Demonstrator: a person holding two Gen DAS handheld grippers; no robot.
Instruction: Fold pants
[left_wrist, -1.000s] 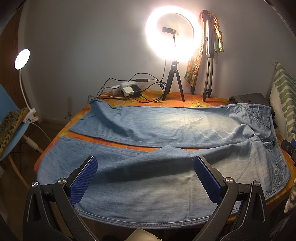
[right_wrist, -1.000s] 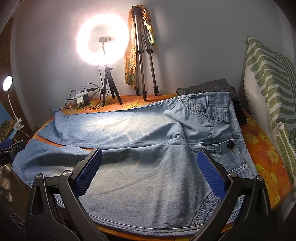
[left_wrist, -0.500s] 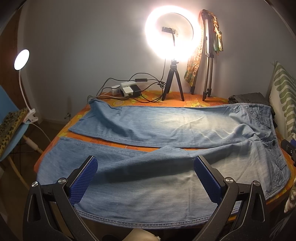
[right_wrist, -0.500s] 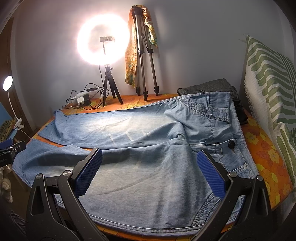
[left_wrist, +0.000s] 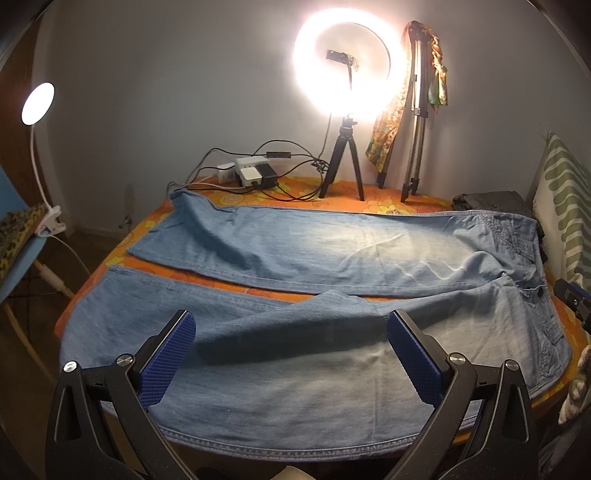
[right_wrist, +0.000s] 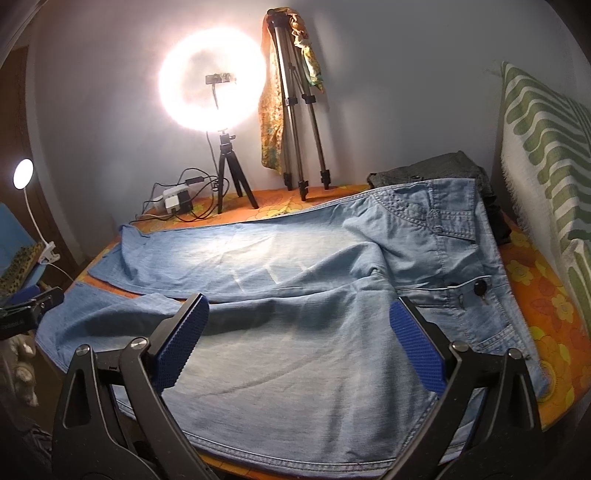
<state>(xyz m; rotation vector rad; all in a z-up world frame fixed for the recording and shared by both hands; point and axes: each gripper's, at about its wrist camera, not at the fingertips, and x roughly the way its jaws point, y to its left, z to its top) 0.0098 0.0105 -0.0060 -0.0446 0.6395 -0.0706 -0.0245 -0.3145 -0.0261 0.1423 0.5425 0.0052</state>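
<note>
A pair of light blue denim pants (left_wrist: 332, 258) lies spread flat across the tabletop (right_wrist: 535, 306), which is covered with an orange floral cloth. The waistband points to the right, toward a green-and-white patterned cushion (right_wrist: 546, 147), and the two legs run leftward, parted by a narrow strip of orange cloth. The far leg lies fairly smooth; the near leg has a raised wrinkle along its inner edge, and its outer seam hangs just over the front edge of the tabletop. A dark button (right_wrist: 480, 287) sits at the fly near the waistband.

The left gripper (left_wrist: 291, 350) hovers over the near leg toward the knee and hem end, its jaws spread wide with nothing between the blue textured pads (left_wrist: 166, 362). The right gripper (right_wrist: 299, 343) hovers over the thigh and seat part of the same leg, its jaws likewise wide apart and holding nothing. Neither pair of pads visibly touches the denim. Each gripper shows at the edge of the other's view.

At the back of the tabletop a lit ring light (left_wrist: 341, 70) stands on a small black tripod (left_wrist: 343, 162), beside a taller silver tripod (right_wrist: 295, 110) draped with a yellow patterned scarf (right_wrist: 271, 110). A white power strip (left_wrist: 251, 173) with plugs and tangled cables lies to the left of them. A dark folded garment (right_wrist: 443, 170) rests behind the waistband. Off to the left, a small round clip lamp (left_wrist: 37, 103) is clamped to a blue chair (left_wrist: 22, 266).
</note>
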